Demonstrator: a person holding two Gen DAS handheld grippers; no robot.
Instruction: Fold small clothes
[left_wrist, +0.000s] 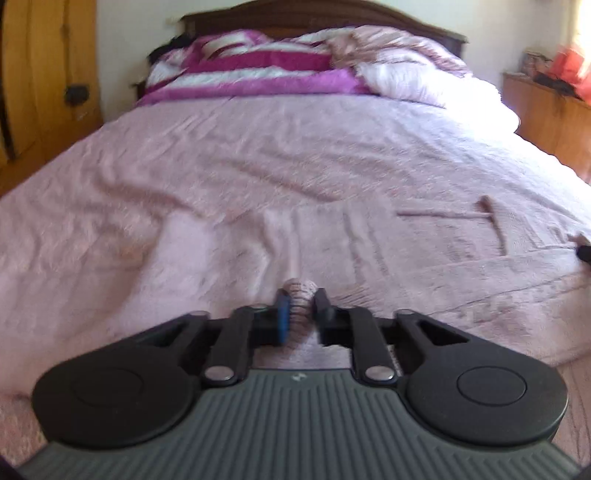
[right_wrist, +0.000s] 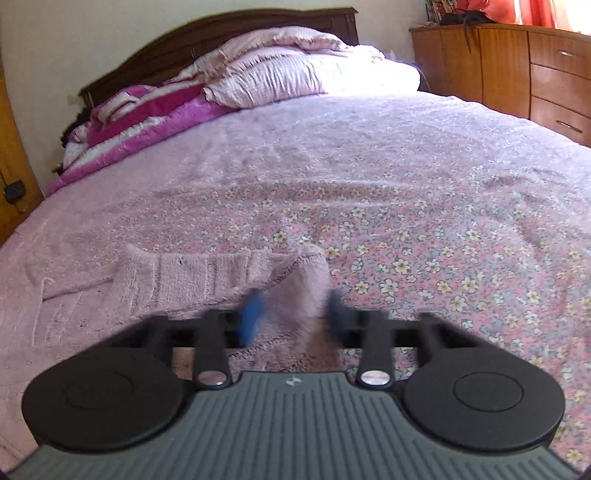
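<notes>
Pink bedding covers the bed (left_wrist: 258, 166) ahead of the left claw (left_wrist: 300, 301), with a dark headboard (left_wrist: 314, 14) far beyond. Its jaws are pinched on a bunched fold of the pink knitted garment (left_wrist: 424, 236), which spreads flat ahead and to the right of it.

Floral bedspread (right_wrist: 424, 229) fills the right wrist view, a wooden dresser (right_wrist: 517, 70) far off to the right. The right claw (right_wrist: 293, 308), blurred, is clamped on a raised corner of that garment (right_wrist: 192, 277); the rest lies to its left.

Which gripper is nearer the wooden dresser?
Right. The right gripper, pinching the pink knit garment, has the wooden dresser nearby on its right; the left gripper sits farther across the bed.
</notes>
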